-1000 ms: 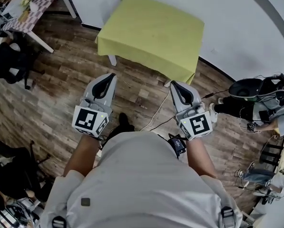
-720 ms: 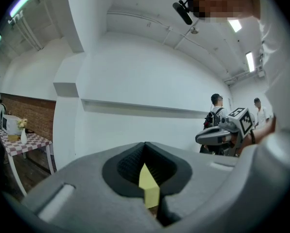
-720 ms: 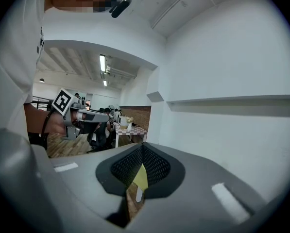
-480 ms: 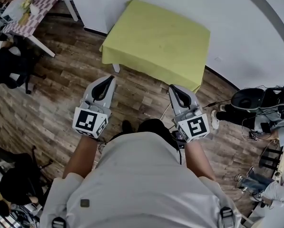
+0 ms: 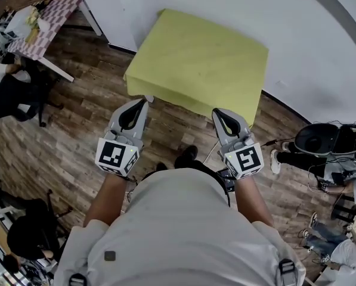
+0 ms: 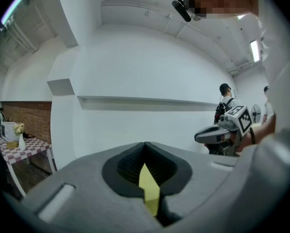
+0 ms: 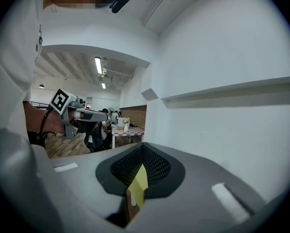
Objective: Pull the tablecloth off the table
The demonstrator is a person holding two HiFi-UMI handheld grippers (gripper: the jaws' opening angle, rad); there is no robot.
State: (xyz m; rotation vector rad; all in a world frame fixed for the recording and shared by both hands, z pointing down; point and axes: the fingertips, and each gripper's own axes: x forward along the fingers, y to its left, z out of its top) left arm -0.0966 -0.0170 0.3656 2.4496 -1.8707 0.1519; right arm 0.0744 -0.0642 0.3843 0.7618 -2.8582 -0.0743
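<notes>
A yellow-green tablecloth (image 5: pixel 201 61) covers a small square table against the white wall and hangs over its near edge. My left gripper (image 5: pixel 143 100) is shut, and in the head view its tip lies just before the cloth's near left corner. My right gripper (image 5: pixel 217 111) is shut too, with its tip just short of the hanging near edge. I cannot tell whether either tip touches the cloth. In the left gripper view the jaws (image 6: pixel 145 147) meet, and a yellow sliver (image 6: pixel 148 188) shows in the slit below them. The right gripper view shows closed jaws (image 7: pixel 142 147) with the same yellow sliver (image 7: pixel 139 183).
A table with a checkered cloth (image 5: pixel 46 16) and some items stands at the far left, with a black chair (image 5: pixel 11 94) near it. Black equipment and cables (image 5: pixel 327 139) lie at the right by the wall. A thin cable (image 5: pixel 210 154) runs over the wooden floor by my feet.
I have stepped closer to the table. Both gripper tips went from well short of the cloth to its near edge. The jaws stayed shut.
</notes>
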